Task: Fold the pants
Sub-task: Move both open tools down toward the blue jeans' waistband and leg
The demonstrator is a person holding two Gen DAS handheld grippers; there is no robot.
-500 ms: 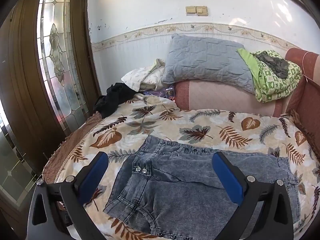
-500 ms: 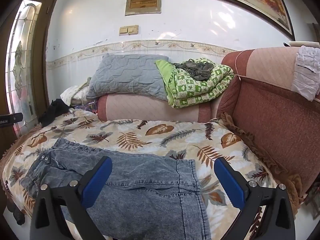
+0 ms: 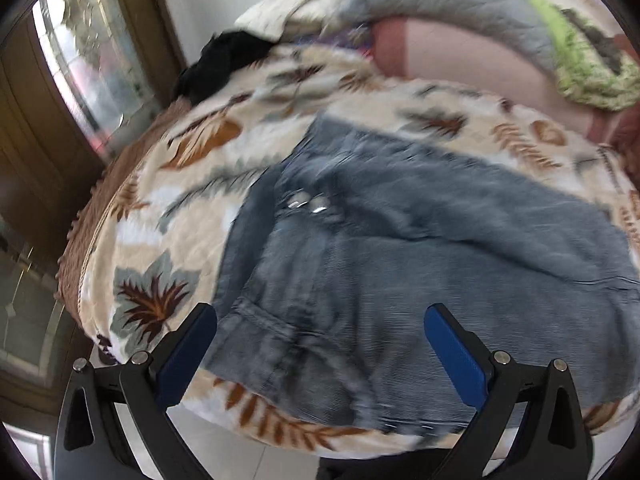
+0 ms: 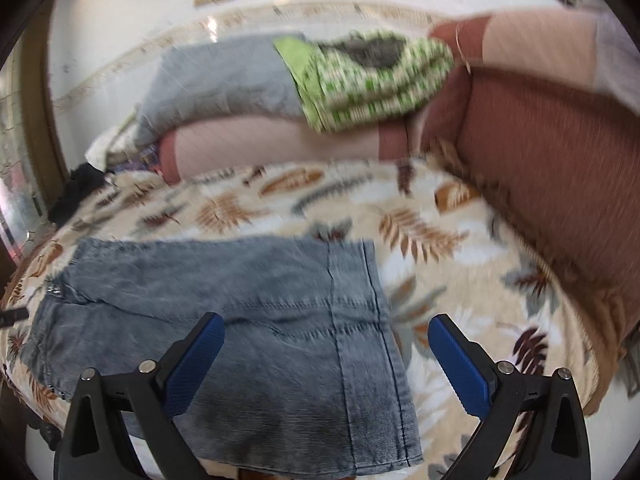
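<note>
Both grippers have dipped down closer to the pants [image 3: 400,280]. The left gripper [image 3: 320,340] and right gripper [image 4: 326,344] are wide open, holding nothing, ready to grab.

Grey-blue denim pants [image 3: 420,264], spread flat, unfolded, waist left, on leaf-print blanket [image 3: 168,216]

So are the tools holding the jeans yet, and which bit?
Nothing is held. The left tool and right tool are both open above the denim pants, not gripping any part.
</note>
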